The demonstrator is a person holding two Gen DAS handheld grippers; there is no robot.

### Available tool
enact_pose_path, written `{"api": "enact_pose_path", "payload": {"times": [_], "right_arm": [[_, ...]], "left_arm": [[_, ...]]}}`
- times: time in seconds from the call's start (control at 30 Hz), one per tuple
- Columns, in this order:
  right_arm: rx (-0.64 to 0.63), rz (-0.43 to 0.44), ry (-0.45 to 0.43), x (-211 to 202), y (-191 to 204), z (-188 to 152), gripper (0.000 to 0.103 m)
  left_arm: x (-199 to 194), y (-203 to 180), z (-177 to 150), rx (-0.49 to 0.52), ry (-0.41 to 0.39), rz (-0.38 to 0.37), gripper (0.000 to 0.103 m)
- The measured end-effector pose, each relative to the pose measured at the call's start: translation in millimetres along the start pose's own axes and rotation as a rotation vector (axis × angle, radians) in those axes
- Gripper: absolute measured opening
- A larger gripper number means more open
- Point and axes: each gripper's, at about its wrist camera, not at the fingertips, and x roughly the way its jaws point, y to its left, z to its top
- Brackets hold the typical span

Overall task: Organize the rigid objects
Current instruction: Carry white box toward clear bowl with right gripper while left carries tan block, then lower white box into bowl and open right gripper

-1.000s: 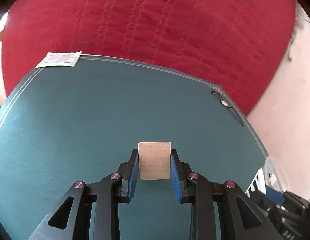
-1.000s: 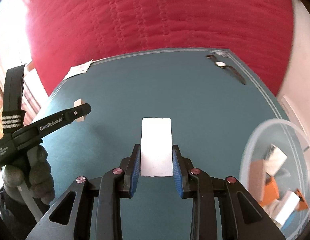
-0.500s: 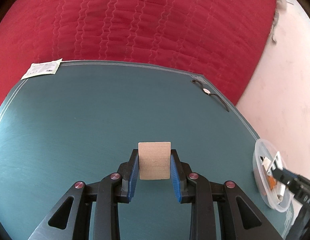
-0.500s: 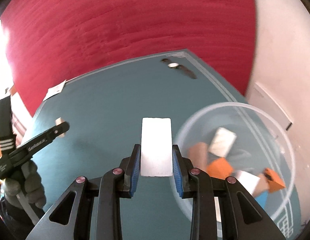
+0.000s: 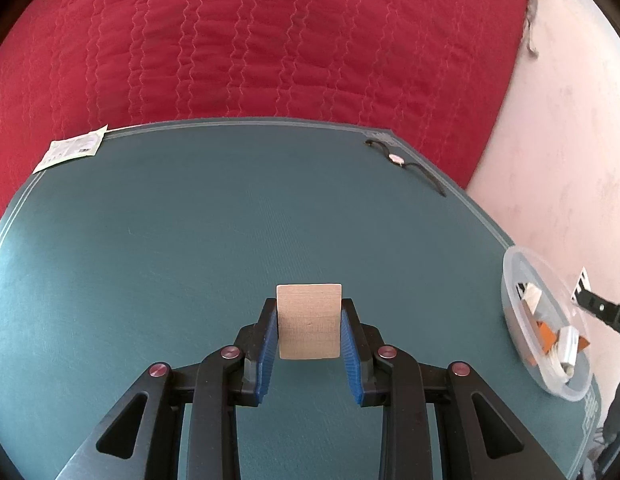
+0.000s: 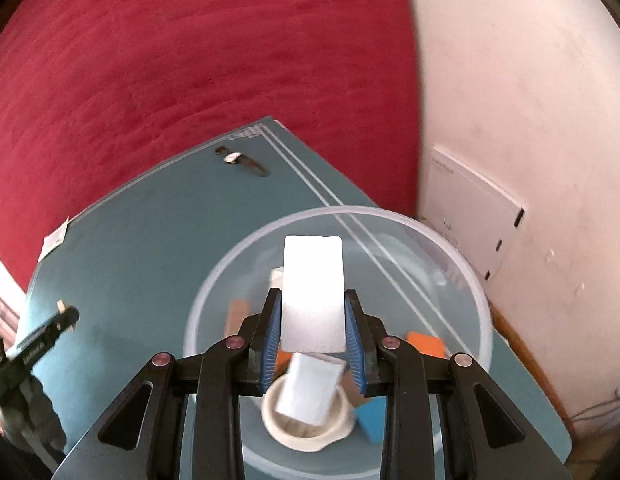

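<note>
My left gripper [image 5: 309, 320] is shut on a tan wooden block [image 5: 309, 322] and holds it above the teal mat [image 5: 170, 240]. My right gripper [image 6: 313, 308] is shut on a white rectangular block [image 6: 313, 296] and holds it over the clear plastic bowl [image 6: 462, 264]. The bowl holds several blocks: orange [image 6: 426, 345], blue [image 6: 374, 420], brown [image 6: 236, 314], and a white one [image 6: 310, 392] resting on a cream ring [image 6: 342, 428]. The bowl also shows at the far right of the left wrist view [image 5: 522, 344]. The left gripper shows at the left edge of the right wrist view [image 6: 64, 314].
A wristwatch [image 5: 406, 162] lies near the mat's far right corner. A paper label [image 5: 72, 150] lies at the far left corner. A red quilt [image 5: 270, 40] lies beyond the mat. A pale wall [image 6: 530, 120] with a white panel [image 6: 470, 216] stands to the right.
My right gripper has swung right with the white block, from over the mat to over the bowl. My left gripper has turned slightly right, still holding the wooden block.
</note>
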Motion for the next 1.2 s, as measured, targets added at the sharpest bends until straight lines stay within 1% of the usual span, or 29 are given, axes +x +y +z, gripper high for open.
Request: {"api": "enact_pose_path", "payload": {"times": [0.17, 0.37, 0.47, 0.73, 0.83, 0.9, 1.1, 1.13, 1.2], "right_arm": [[0.017, -0.002, 0.007, 6, -15, 2, 0.031], [0.004, 0.009, 0.015, 12, -22, 3, 0.031], [0.001, 0.017, 0.023, 18, -26, 4, 0.031], [-0.047, 0.02, 0.03, 18, -33, 0, 0.033], [-0.058, 0.024, 0.036, 18, -36, -4, 0.038], [-0.051, 0.032, 0.04, 18, -40, -6, 0.051], [-0.016, 0.053, 0.026, 17, -56, -7, 0.053], [-0.015, 0.053, 0.024, 17, -57, -7, 0.054], [-0.011, 0.052, 0.01, 15, -59, -6, 0.06]], "left_arm": [[-6, -14, -8, 0.029, 0.007, 0.006, 0.031], [-11, -33, -12, 0.056, 0.019, -0.006, 0.031], [-13, -47, -12, 0.074, 0.019, -0.014, 0.031], [-15, -87, -6, 0.144, 0.013, -0.032, 0.031], [-14, -104, -5, 0.177, 0.013, -0.041, 0.031], [-12, -116, -5, 0.198, 0.014, -0.047, 0.031], [-2, -151, -4, 0.259, 0.032, -0.061, 0.031], [0, -159, -3, 0.272, 0.035, -0.07, 0.031], [2, -169, -2, 0.287, 0.038, -0.083, 0.031]]}}
